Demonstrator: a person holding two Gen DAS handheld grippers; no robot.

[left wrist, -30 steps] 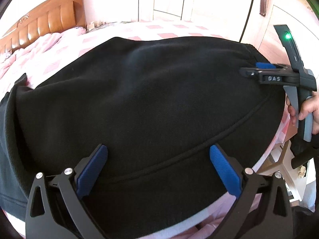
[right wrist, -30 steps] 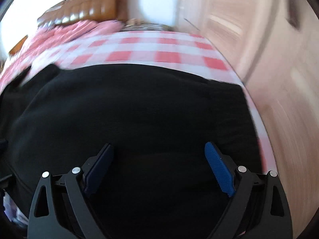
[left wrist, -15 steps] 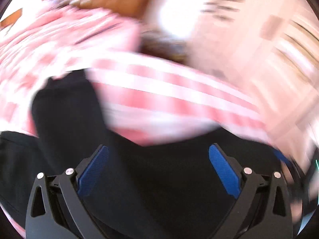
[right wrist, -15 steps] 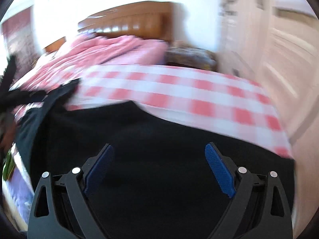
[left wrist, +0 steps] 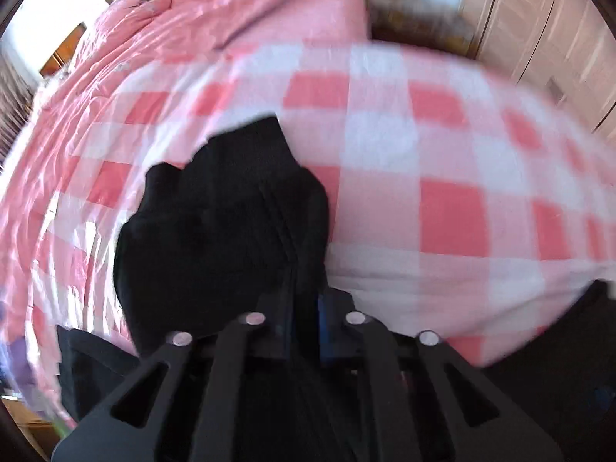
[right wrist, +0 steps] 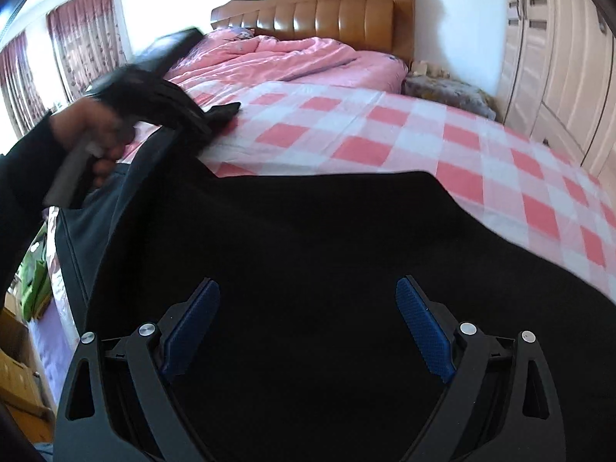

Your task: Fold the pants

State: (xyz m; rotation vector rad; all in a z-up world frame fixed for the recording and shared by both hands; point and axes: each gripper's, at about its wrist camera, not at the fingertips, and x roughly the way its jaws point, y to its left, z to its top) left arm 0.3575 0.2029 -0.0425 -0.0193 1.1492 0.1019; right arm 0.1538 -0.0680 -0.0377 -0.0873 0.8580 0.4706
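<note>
While left tool [left wrist: 304, 331] pinches pants [left wrist: 231, 223], right tool [right wrist: 308, 327] gapes.

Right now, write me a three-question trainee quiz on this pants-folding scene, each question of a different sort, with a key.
1. True or false: the left gripper is shut on the black pants.
2. Multiple choice: the fingers of the right gripper are (A) clamped on fabric, (B) spread apart above the pants, (C) out of view.
3. Fill in: the pants lie on a pink and white ____ bedsheet.

Key: 1 true; 2 B; 3 checked.
</note>
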